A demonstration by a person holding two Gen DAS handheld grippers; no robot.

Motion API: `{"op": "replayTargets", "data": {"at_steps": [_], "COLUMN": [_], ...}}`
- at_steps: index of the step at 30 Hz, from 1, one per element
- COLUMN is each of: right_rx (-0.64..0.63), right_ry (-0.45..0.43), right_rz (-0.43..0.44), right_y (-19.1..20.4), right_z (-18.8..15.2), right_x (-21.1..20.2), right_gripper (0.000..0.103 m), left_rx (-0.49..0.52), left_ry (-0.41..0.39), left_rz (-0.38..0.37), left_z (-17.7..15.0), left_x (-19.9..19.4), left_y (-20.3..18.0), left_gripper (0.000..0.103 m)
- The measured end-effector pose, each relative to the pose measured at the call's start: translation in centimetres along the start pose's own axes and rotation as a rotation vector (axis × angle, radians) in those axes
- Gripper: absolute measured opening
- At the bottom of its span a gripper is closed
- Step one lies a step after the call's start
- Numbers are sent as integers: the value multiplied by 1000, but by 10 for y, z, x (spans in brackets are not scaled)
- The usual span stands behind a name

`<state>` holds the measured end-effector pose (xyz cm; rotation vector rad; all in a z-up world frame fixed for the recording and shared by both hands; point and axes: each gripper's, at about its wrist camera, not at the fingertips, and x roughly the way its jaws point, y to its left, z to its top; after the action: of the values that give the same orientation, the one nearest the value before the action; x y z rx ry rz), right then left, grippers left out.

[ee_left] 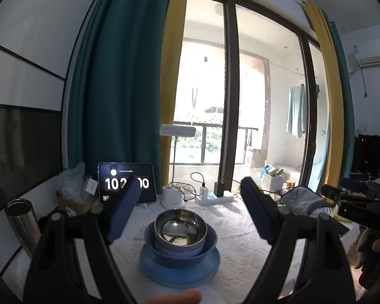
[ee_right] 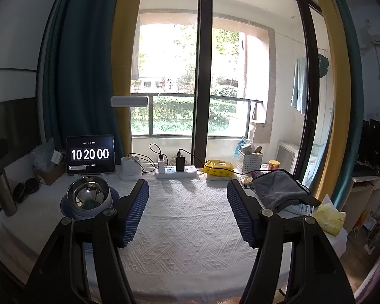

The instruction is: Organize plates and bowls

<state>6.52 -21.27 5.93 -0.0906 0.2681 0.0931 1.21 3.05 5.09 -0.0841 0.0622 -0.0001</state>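
Room: a table [ee_right: 190,217] under a white textured cloth stands before a tall window with teal and yellow curtains; a tablet [ee_right: 90,155] shows a clock, and a power strip [ee_right: 176,172], a grey towel [ee_right: 278,190] and a flask [ee_right: 2,192] line the edges.
Stack: a steel bowl [ee_left: 179,228] sits nested in a blue bowl [ee_left: 181,249], which rests on a blue plate [ee_left: 179,268], at the table's left side.
Left gripper [ee_left: 190,212]: fingers spread wide, empty, framing the stack from above without touching it.
Right gripper [ee_right: 187,210]: fingers spread, nothing between them, over bare cloth well right of the stack.
Done: judging by the layout, the dishes appear already gathered into one pile.
Left: no loose plate or bowl shows elsewhere; perhaps only moving the stack, or nothing.
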Motion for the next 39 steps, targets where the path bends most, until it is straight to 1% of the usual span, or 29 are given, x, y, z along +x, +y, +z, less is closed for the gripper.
{"op": "replayTargets", "data": {"at_steps": [39], "right_rx": [12], "right_ry": [13], "right_rz": [-1], "right_y": [-5], "right_z": [0], "right_x": [5], "right_gripper": [68], "left_rx": [-4], "left_ry": [26], "left_rz": [-18], "left_z": [-4], "left_x": [5], "left_y": [-3], "left_gripper": [82]}}
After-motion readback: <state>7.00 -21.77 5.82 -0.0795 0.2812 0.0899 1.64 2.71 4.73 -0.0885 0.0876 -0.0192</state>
